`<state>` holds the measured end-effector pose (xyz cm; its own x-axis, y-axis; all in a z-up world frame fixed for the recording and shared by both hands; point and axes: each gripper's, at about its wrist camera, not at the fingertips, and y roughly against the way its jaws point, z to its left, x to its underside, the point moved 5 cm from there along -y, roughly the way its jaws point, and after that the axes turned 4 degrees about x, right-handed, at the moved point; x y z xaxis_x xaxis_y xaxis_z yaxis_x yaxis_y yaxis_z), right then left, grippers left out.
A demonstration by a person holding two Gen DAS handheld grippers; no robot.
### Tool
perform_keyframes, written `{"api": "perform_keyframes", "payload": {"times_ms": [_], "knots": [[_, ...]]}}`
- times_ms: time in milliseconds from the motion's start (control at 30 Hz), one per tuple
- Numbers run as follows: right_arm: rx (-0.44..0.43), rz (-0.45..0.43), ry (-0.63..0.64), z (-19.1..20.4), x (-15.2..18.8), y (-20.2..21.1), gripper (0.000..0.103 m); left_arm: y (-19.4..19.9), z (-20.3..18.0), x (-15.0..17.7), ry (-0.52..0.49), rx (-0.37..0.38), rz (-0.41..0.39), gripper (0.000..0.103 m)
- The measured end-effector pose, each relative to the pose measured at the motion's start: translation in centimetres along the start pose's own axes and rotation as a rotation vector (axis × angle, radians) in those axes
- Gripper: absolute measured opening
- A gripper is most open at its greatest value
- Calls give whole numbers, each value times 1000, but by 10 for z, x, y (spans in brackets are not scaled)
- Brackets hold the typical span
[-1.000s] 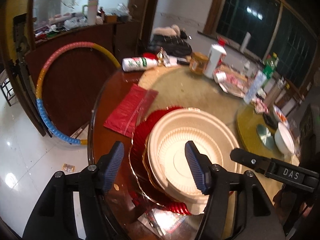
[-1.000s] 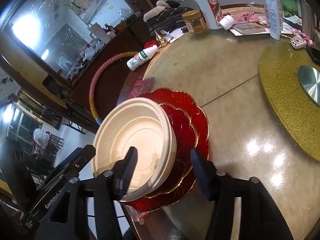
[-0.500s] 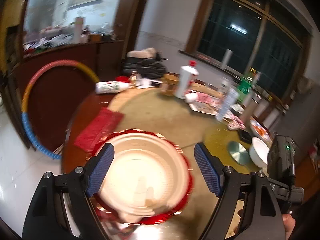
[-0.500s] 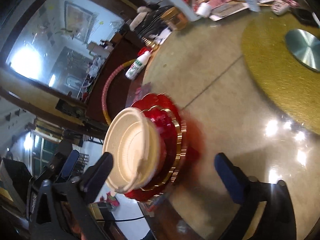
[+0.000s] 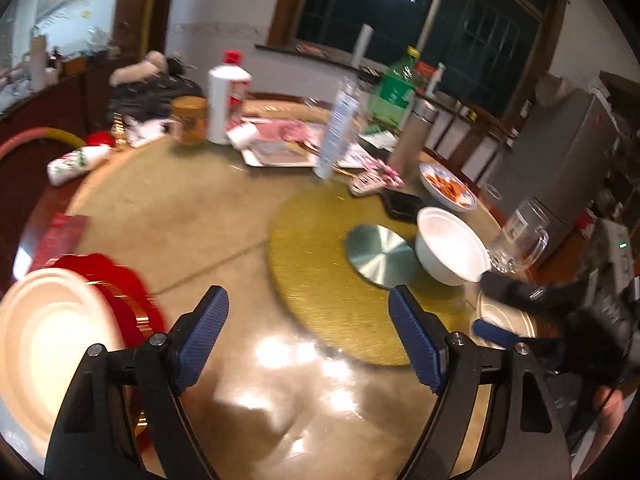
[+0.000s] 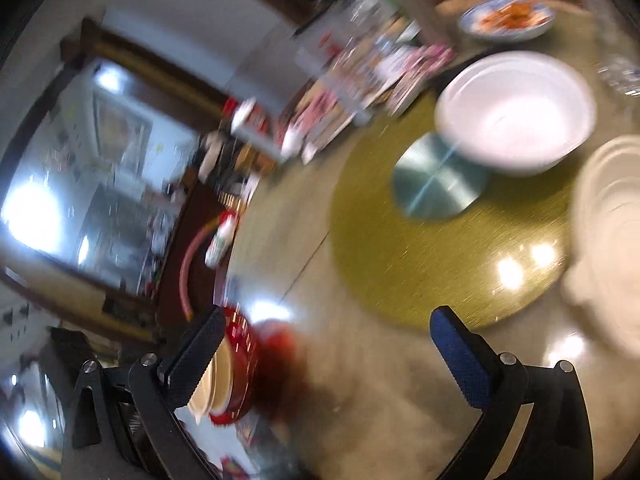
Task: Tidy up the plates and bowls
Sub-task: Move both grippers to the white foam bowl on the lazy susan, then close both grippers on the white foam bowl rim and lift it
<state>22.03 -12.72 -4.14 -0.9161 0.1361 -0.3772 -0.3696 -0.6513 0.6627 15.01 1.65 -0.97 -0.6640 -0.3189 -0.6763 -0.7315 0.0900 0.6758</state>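
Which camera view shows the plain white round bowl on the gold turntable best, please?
The left wrist view: the plain white round bowl is sharp, its rim and wall visible beside the steel hub. The right wrist view shows the same bowl larger, but motion-blurred.

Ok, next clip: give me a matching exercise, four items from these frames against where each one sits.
Items:
1. white bowl
2. cream plate
3. left tool
4. dish of orange food

Places:
A. on the stacked red plates
B. open above bare tabletop
C. far side, beyond the white bowl
D. on the gold turntable, beside its metal disc

Pairs: 1-D, 2-A, 3-B, 4-C
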Motion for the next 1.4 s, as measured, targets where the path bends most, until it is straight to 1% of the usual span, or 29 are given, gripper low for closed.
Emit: {"api": "perform_keyframes", "payload": {"times_ms": [67,167,267,333,367,433,600,700,767,867,967,1100,1167,1200,1233,1267,1300,1333,1367,1400], "knots": [[14,-45,-42,-20,-16,17,103,-13,-15,-1,-19,7,9,83],[33,-83,-80,-44,-36,34,103,-33,-32,-3,-43,3,33,83],[53,-102,-103,-67,-56,44,103,-55,-52,-8,-67,19,52,83],[73,-113,-118,-81,-68,47,103,-67,-60,-11,-79,15,58,83],[78,-123,-131,-91,-76,49,103,-77,-66,-13,-78,12,78,83],[94,-131,-164,-110,-88,52,102,-89,-74,-16,-57,34,107,83],[135,-134,-188,-137,-117,48,100,-121,-97,-22,-42,44,134,83],[180,-110,-153,-144,-131,36,93,-138,-107,-24,-33,44,149,83],[233,-98,-139,-151,-137,27,78,-146,-113,-25,-28,42,153,83],[293,-76,-135,-162,-144,15,68,-160,-123,-28,-16,41,157,83],[330,-54,-145,-172,-148,6,60,-175,-128,-29,-18,34,173,82],[367,-37,-148,-179,-149,-3,54,-193,-132,-27,-17,8,194,82],[384,-27,-144,-180,-149,-6,49,-199,-133,-25,-15,4,200,81],[394,-24,-138,-180,-149,-8,47,-202,-134,-24,-24,-4,204,79],[402,-24,-136,-180,-148,-8,42,-206,-134,-23,-38,-18,214,65],[418,-22,-135,-181,-148,-10,31,-210,-135,-21,-55,-27,232,34],[431,-16,-134,-181,-147,-11,23,-216,-137,-16,-99,-35,273,19],[443,-7,-133,-182,-146,-14,11,-218,-139,-13,-117,-17,292,13],[421,6,-131,-179,-144,-16,7,-216,-139,-13,-130,-20,289,12],[425,13,-117,-175,-142,-17,7,-211,-137,-14,-133,-20,278,12]]}}
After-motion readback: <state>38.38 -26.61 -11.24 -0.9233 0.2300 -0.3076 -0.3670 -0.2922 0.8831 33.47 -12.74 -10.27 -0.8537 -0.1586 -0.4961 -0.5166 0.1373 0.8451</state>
